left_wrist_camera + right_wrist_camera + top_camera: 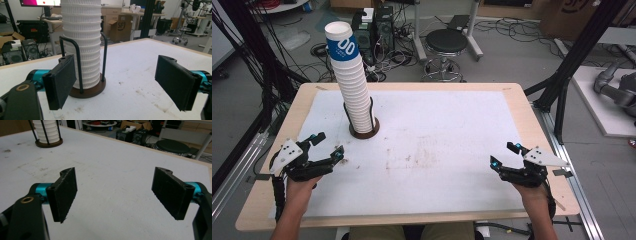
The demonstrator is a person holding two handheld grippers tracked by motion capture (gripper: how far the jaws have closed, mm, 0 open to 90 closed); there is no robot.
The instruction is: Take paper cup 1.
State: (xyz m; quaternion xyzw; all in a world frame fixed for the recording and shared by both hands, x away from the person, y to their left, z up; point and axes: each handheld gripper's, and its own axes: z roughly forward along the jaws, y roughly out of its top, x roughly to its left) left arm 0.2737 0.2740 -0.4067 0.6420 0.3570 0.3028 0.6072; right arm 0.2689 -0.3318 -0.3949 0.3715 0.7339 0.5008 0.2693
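Tall cup stack (350,85) upright in wire holder (364,131) at table's (452,200) far left — rods keep it from toppling. Left gripper (328,145) near it, jaws wide, empty. Right gripper (503,154) well apart — jaws wide, empty.

A: Legible markings, high view: the top cup (339,37) of the stack of paper cups (352,85) carries a blue band with two white rounded characters, reading like "00". Smaller white print sits under them, too small to read.

B: Left gripper view: a cardboard box (121,25) behind the table shows dark letters, "SF" as far as I can tell; the rest of the mark is unclear.

A: High view, top right: another cardboard box (573,12) bears a large dark printed mark, cut off by the frame edge, not readable.

B: Right gripper view: no readable text.
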